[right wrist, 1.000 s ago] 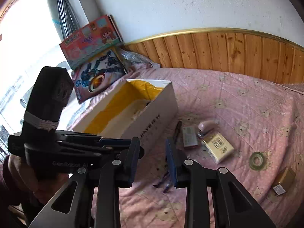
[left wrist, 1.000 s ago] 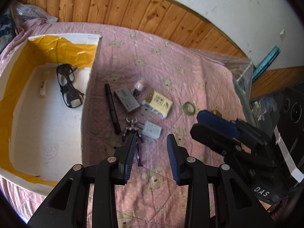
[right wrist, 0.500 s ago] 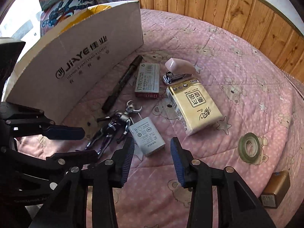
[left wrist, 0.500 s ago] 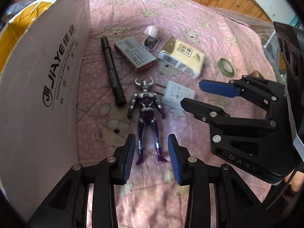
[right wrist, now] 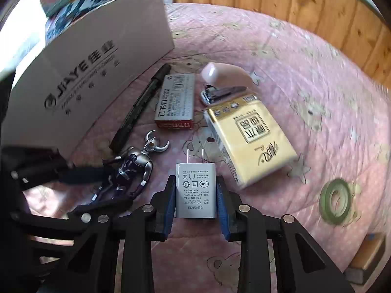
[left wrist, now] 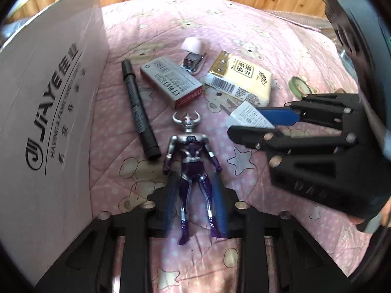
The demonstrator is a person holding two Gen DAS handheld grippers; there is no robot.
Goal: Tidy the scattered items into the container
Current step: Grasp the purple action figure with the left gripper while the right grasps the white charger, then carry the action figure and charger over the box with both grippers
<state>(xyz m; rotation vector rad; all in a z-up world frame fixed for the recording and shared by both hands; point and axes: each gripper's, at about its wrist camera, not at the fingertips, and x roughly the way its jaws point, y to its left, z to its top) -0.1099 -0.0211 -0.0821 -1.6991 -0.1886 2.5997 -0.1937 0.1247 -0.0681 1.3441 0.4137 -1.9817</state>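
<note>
A silver and purple toy figure [left wrist: 193, 161] lies on the pink blanket [left wrist: 244, 48]. My left gripper [left wrist: 195, 190] straddles its legs, jaws open and blurred. My right gripper [right wrist: 196, 195] has its pads against both sides of a white USB charger [right wrist: 196, 190], which also shows in the left wrist view [left wrist: 246, 117]. The figure also shows in the right wrist view [right wrist: 132, 168]. The white cardboard box [left wrist: 48, 97] stands to the left in both views [right wrist: 97, 73].
A black marker [left wrist: 139, 109], a staples box [left wrist: 171, 83], a pink stapler [left wrist: 193, 53], a yellow tissue pack [left wrist: 242, 78] and a green tape roll [right wrist: 337, 200] lie on the blanket. A small brown box [right wrist: 369, 251] lies at the right. Wooden panelling [right wrist: 317, 5] stands behind.
Both grippers dropped lower and moved forward. My left gripper now straddles the figure's legs. My right gripper closed around the charger.
</note>
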